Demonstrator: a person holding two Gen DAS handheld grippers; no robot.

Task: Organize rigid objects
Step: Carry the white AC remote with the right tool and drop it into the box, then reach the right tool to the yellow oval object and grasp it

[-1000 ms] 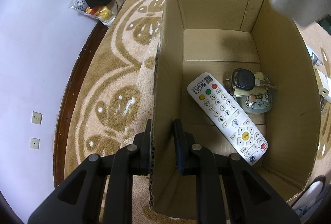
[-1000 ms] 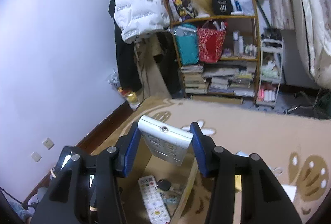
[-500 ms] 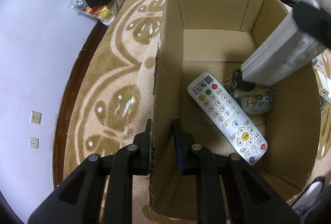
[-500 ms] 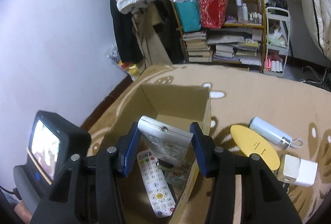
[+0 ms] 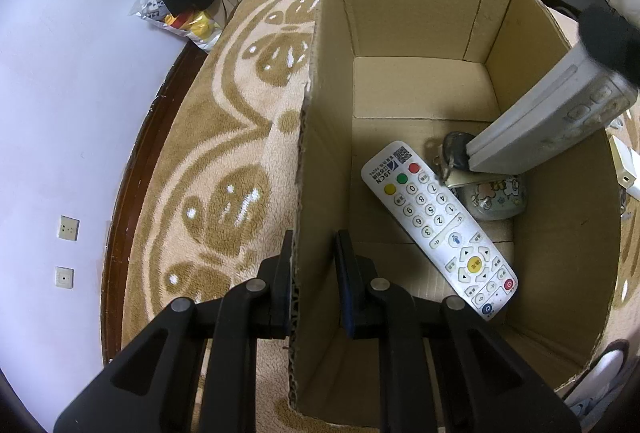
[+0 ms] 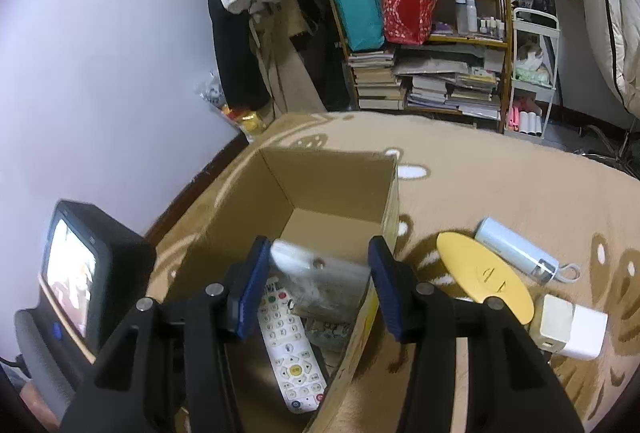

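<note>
left gripper (image 5: 314,265): straddles the cardboard box (image 5: 416,21) wall at bottom centre, probably steadying it; can't tell if it's clamped.
right gripper (image 6: 316,283): jaws spread, grey remote (image 6: 320,287) mid-frame looks freed, slanting into the box onto the keys (image 5: 454,153).

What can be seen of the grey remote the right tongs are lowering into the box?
The grey remote is a long, worn slab with pale raised buttons, tilted steeply, its lower end down among the keys in the cardboard box. The right tongs straddle its upper end; blur hides whether they grip it.
</note>
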